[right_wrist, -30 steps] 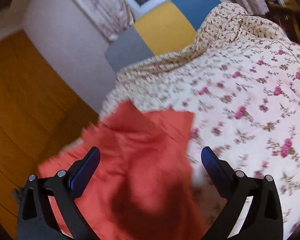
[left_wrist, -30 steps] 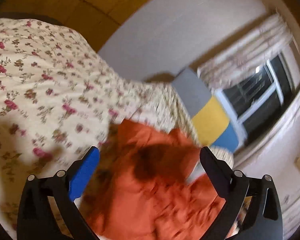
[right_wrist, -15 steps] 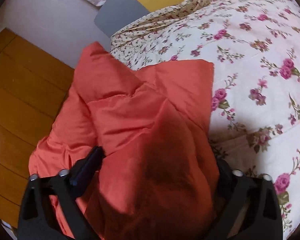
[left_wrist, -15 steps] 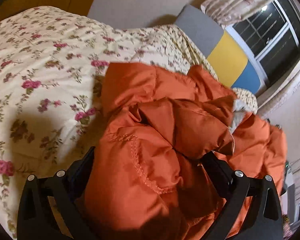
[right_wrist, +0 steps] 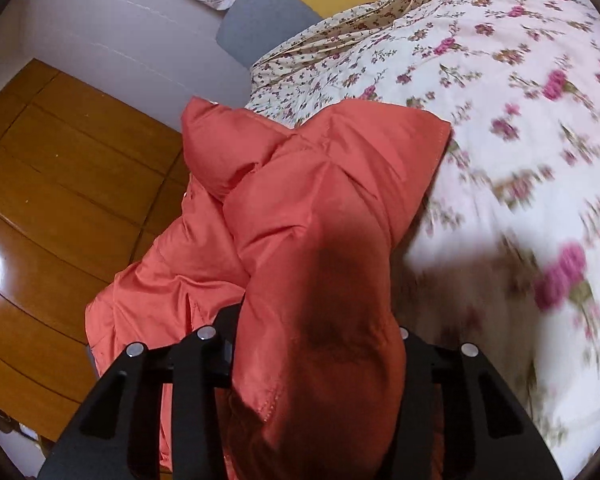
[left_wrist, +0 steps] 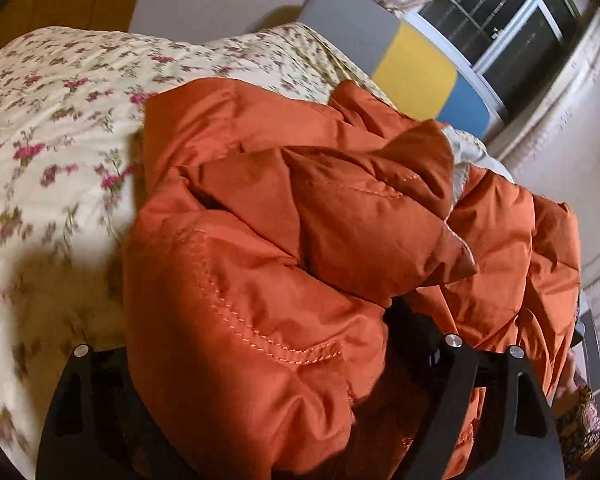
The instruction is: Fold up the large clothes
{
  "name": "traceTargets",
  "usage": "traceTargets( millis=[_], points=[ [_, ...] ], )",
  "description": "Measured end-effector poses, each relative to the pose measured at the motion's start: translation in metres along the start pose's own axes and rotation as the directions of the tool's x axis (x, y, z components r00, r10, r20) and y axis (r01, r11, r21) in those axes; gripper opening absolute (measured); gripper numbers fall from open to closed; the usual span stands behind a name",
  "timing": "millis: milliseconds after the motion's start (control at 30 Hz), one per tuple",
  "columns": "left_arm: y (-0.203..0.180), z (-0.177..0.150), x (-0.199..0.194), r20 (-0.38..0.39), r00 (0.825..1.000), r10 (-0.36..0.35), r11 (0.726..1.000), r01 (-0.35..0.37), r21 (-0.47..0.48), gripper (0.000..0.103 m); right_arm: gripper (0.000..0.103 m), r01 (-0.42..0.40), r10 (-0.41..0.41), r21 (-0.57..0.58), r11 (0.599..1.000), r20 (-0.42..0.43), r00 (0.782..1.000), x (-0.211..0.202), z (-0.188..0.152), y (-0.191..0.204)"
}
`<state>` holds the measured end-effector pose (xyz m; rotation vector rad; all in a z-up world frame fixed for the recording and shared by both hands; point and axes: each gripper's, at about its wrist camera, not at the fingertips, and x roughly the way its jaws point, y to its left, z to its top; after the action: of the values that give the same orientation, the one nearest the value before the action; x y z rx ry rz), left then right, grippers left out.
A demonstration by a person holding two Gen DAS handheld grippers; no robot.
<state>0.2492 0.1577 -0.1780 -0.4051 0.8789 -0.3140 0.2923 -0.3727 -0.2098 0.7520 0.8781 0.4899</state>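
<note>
A puffy orange quilted jacket (left_wrist: 300, 220) lies bunched on the floral bedspread (left_wrist: 52, 152). In the left wrist view its padded fabric fills the space between my left gripper's (left_wrist: 260, 360) jaws, which have closed in on it; the fingertips are buried in the cloth. In the right wrist view the same jacket (right_wrist: 300, 220) drapes off the bed's left edge, and my right gripper (right_wrist: 316, 344) is shut on a thick fold of it, with the fingertips hidden by the fabric.
The floral bedspread (right_wrist: 500, 100) spreads to the right. A grey, yellow and blue headboard (left_wrist: 400, 56) stands under a dark window (left_wrist: 500, 28). Wooden floor (right_wrist: 60, 200) lies to the left of the bed, below a pale wall (right_wrist: 120, 32).
Both grippers came down onto the jacket and their jaws closed on its padded fabric. The blue finger pads seen a second ago are now buried in the cloth.
</note>
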Motion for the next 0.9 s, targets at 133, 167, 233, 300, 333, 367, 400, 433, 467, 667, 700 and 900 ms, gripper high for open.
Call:
traceTargets(
  millis=[133,167,233,300,333,367,400,433,467,667,700,900],
  points=[
    [-0.015,-0.029,-0.017,-0.012,0.999,-0.035,0.999,0.035,0.002,0.084,0.041,0.006,-0.006,-0.009,1.0,0.002,1.0,-0.027,-0.024,-0.002],
    [-0.022,-0.041,-0.024,-0.017,0.999,-0.043,0.999,0.043,0.011,0.084,0.041,0.005,-0.005,-0.008,1.0,0.004,1.0,-0.034,-0.03,-0.005],
    [-0.029,-0.057,-0.031,-0.027,0.998,-0.052,0.998,0.053,0.019,0.084,0.041,0.003,-0.003,-0.007,1.0,0.01,1.0,-0.051,-0.044,-0.011],
    [-0.035,-0.075,-0.04,-0.032,0.998,-0.062,0.998,0.063,0.02,0.084,0.041,0.006,-0.006,-0.008,1.0,0.026,1.0,-0.07,-0.06,-0.015],
    [-0.037,-0.082,-0.044,-0.029,0.998,-0.062,0.998,0.062,0.021,0.084,0.042,0.011,-0.01,-0.011,1.0,0.035,0.999,-0.077,-0.068,-0.017],
    [-0.039,-0.09,-0.049,-0.021,0.998,-0.054,0.998,0.054,0.023,0.084,0.044,0.016,-0.015,-0.014,1.0,0.042,0.999,-0.083,-0.073,-0.017],
    [-0.04,-0.095,-0.053,-0.01,0.999,-0.043,0.999,0.044,0.024,0.084,0.049,0.027,-0.026,-0.021,0.999,0.05,0.998,-0.09,-0.08,-0.016],
    [-0.042,-0.098,-0.056,0.0,1.0,-0.03,0.999,0.03,0.028,0.085,0.054,0.06,-0.058,-0.035,0.998,0.065,0.996,-0.095,-0.085,-0.014],
    [-0.044,-0.102,-0.062,0.016,1.0,-0.005,0.999,0.005,0.035,0.085,0.067,0.109,-0.104,-0.052,0.993,0.082,0.991,-0.101,-0.088,-0.011],
    [-0.063,-0.101,-0.097,0.143,0.98,0.137,0.968,-0.163,0.19,0.086,0.091,0.35,-0.293,-0.222,0.91,0.251,0.923,-0.132,-0.089,0.027],
    [-0.07,-0.098,-0.097,0.156,0.975,0.159,0.947,-0.195,0.257,0.087,0.092,0.353,-0.286,-0.257,0.9,0.264,0.921,-0.132,-0.085,0.034],
    [-0.087,-0.062,-0.078,0.161,0.979,0.128,0.9,-0.183,0.395,0.09,0.081,0.273,-0.236,-0.375,0.886,0.144,0.961,-0.09,-0.04,0.058]
  ],
)
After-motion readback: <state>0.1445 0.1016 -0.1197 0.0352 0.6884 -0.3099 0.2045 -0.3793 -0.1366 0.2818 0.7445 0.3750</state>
